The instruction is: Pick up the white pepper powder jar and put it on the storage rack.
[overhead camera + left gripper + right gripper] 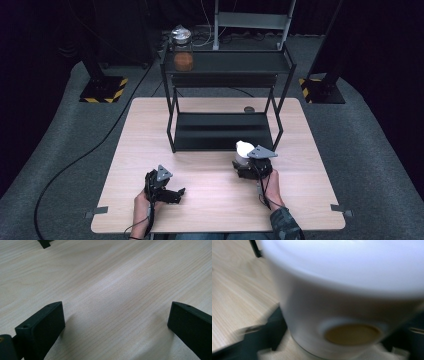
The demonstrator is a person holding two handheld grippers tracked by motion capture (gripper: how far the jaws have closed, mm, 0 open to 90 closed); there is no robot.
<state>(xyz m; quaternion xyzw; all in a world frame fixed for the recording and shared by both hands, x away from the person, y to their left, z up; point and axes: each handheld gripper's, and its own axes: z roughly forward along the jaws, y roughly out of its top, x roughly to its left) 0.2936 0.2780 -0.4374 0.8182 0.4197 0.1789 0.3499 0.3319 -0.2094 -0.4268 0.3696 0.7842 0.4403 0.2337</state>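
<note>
Jaws of the right gripper [245, 161] clamp a white cup [342, 297] low on its wall, at lower right of the table [210, 200]. It looks light, smooth, likely slippery. Left gripper [112, 325] stands wide, empty.

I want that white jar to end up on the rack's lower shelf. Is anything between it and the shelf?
Nothing visible. The white jar, with the right gripper shut on it, stands on the table just before the rack's lower shelf, which looks bare. The rack's front right leg stands close beside it.
</note>
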